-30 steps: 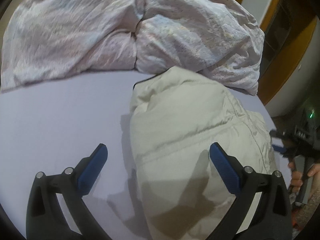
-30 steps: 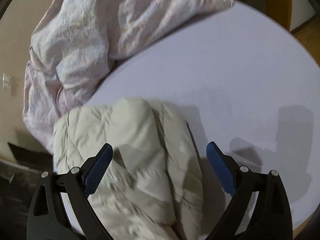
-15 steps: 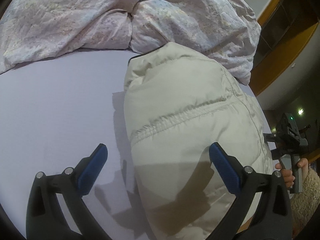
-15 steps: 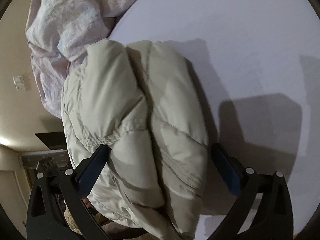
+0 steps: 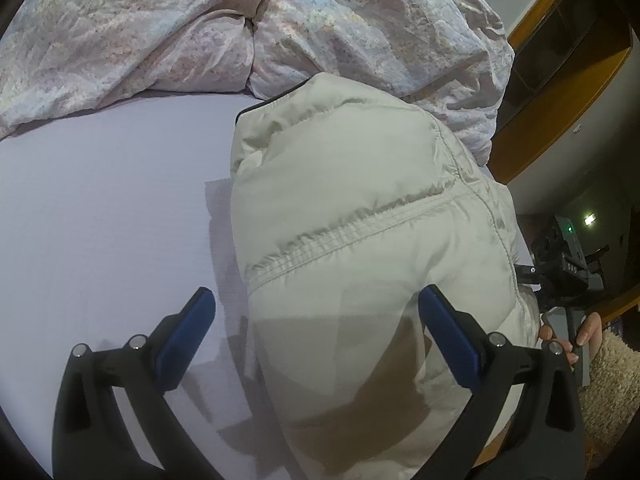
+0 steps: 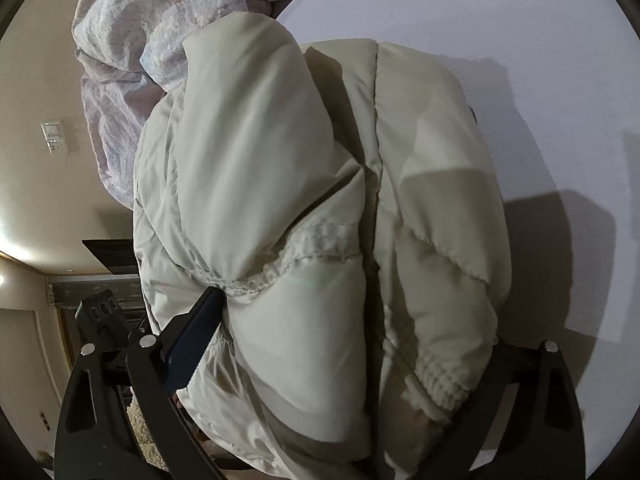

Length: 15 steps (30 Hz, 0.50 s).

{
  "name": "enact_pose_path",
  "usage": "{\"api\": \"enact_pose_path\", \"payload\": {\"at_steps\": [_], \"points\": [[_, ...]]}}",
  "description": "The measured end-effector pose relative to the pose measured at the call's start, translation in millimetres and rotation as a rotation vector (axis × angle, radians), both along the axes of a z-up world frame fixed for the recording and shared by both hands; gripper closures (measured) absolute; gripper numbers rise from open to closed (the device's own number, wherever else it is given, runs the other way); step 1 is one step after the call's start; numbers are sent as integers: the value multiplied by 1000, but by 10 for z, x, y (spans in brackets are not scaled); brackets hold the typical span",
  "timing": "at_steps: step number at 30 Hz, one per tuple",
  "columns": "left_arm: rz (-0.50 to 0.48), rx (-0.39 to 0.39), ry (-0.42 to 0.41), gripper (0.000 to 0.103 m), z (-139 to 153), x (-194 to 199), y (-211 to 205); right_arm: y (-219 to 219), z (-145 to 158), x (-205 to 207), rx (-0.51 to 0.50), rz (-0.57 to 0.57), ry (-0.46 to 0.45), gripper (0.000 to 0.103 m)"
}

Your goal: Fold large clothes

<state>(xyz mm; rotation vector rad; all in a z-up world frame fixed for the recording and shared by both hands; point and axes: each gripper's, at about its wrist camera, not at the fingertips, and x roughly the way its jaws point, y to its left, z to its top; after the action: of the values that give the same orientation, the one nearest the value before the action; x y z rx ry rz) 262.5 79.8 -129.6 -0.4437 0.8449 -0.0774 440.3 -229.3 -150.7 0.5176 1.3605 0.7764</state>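
Observation:
A puffy cream jacket (image 5: 360, 216) lies folded into a thick bundle on the lavender bed sheet (image 5: 104, 208), near the bed's edge. My left gripper (image 5: 320, 320) hovers open over the jacket's near end, with one blue pad above the sheet and the other above the fabric. In the right wrist view the jacket (image 6: 320, 200) fills the frame. My right gripper (image 6: 352, 344) is open and straddles the bundle: its left finger (image 6: 192, 336) presses against a stitched seam, and the padding largely hides the other finger. From the left wrist view the right gripper (image 5: 568, 272) sits at the jacket's far side, held by a hand (image 5: 580, 336).
A crumpled pale floral duvet (image 5: 240, 28) is heaped along the back of the bed, touching the jacket's far end. The bed's wooden frame (image 5: 560, 92) and the dark room lie to the right. A fuzzy sleeve (image 5: 608, 384) shows at the lower right.
Both grippers have moved in toward the jacket. The right one advanced until the bundle sits between its open fingers. The jacket looms larger in both views.

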Motion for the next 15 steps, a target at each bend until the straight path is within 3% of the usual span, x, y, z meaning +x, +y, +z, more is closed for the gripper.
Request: {"api": "enact_pose_path", "payload": {"at_steps": [6,12,15], "points": [[-3,-93,12,2,-77,54,82,-96,-40,-36,3,-3,1,6],[3,-351,58,2,-372,168,175,-152,-86,-44,23,-8,13,6],[1,-384,55,2,-428,186,165,-154,-114,-35,39,-10,21,6]]}}
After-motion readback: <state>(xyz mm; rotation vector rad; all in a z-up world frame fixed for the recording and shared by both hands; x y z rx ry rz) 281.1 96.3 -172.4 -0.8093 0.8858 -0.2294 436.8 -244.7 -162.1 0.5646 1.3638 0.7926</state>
